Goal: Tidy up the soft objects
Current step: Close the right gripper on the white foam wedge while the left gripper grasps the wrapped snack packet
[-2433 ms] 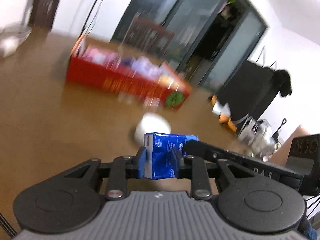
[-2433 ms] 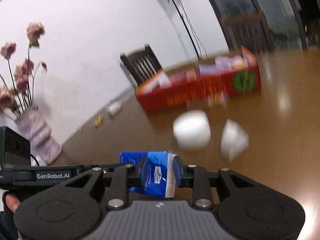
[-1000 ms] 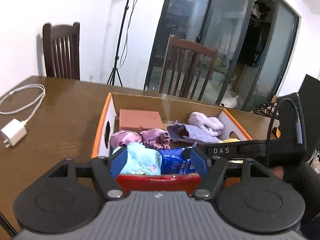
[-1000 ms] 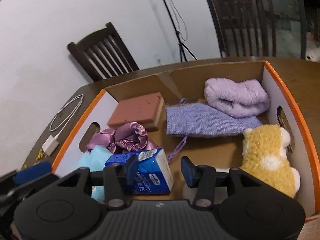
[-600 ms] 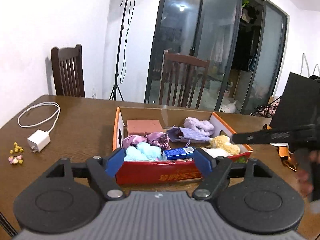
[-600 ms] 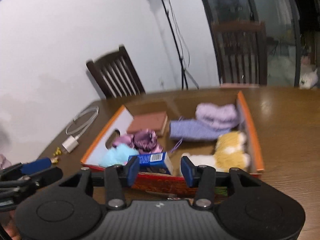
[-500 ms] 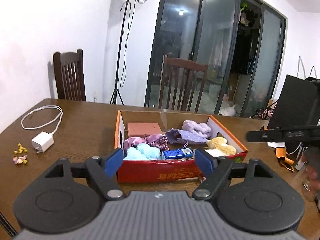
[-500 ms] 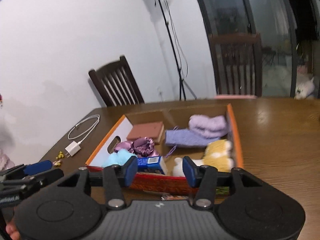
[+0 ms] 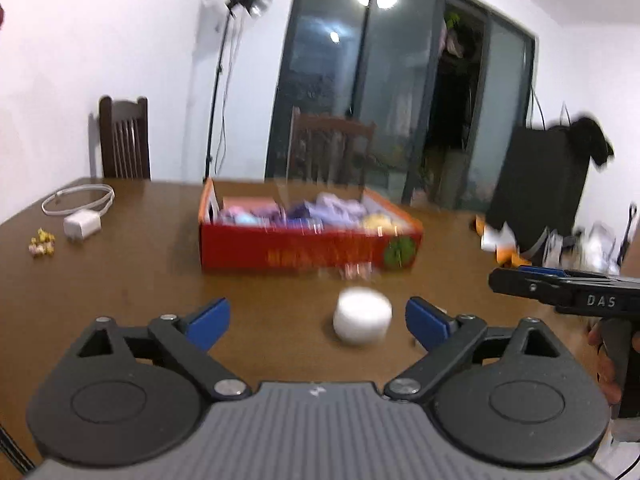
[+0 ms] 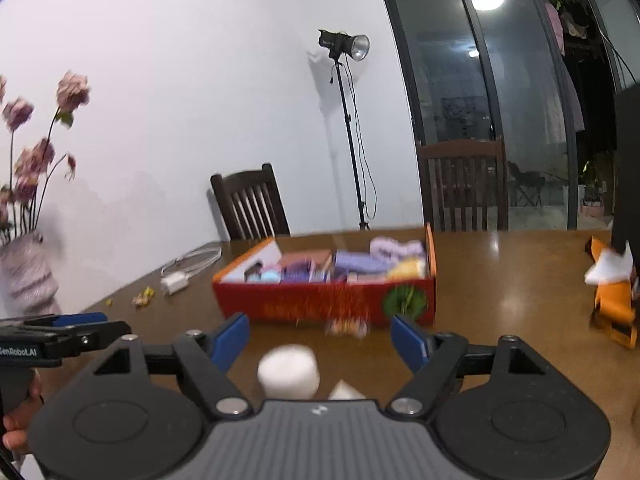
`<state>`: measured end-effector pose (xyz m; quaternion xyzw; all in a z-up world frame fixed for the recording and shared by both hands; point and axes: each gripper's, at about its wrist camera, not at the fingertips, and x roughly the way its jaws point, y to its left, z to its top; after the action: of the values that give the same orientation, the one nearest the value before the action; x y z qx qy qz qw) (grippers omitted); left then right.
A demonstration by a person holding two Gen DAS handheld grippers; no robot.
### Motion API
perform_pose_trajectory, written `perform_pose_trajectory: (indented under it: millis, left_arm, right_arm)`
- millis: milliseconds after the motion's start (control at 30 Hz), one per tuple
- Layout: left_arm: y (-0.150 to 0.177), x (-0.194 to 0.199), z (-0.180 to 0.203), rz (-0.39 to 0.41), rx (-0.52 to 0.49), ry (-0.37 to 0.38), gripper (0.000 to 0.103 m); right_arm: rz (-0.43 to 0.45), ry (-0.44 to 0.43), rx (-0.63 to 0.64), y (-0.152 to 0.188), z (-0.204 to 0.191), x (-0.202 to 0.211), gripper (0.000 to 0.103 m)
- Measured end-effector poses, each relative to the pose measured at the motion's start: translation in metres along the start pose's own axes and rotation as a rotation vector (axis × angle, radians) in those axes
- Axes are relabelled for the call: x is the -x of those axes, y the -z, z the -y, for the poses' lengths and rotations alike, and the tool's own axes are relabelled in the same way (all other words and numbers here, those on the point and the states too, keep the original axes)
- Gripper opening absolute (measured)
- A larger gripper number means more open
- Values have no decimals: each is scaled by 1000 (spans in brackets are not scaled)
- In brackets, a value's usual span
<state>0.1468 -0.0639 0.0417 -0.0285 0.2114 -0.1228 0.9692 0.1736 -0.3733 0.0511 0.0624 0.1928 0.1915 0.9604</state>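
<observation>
Soft objects fill the red box (image 9: 308,248) on the bench (image 9: 120,280), well ahead of both hand-held grippers. Left hand-held gripper (image 9: 318,320) and right hand-held gripper (image 10: 320,338) are released, grasping nothing; a white roll (image 9: 362,316) lies between the left one's fingertips.

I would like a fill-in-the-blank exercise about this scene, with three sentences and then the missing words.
1. Both the left gripper and the right gripper are ____ and hold nothing.
2. The white roll lies on the table, ____ the red box.
3. The white charger sits on the table to the ____ of the red box in the left wrist view.

Missing words: open; outside; left
</observation>
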Motion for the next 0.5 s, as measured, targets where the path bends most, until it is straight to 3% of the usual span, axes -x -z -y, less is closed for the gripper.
perform_pose_trajectory:
  millis: [133,200,500]
  left_arm:
    - [6,-16,8,-27,-31,-14,96]
    - [6,-26,8,-42,-16,-6,96]
    - [-10,-91,16,-77,5,5,96]
  right_arm:
    - [-79,32,6,26,0,-17,76]
    - [-119,50,-8,30,5,-30,69]
    - [-170,69,23,33,16,-83,55]
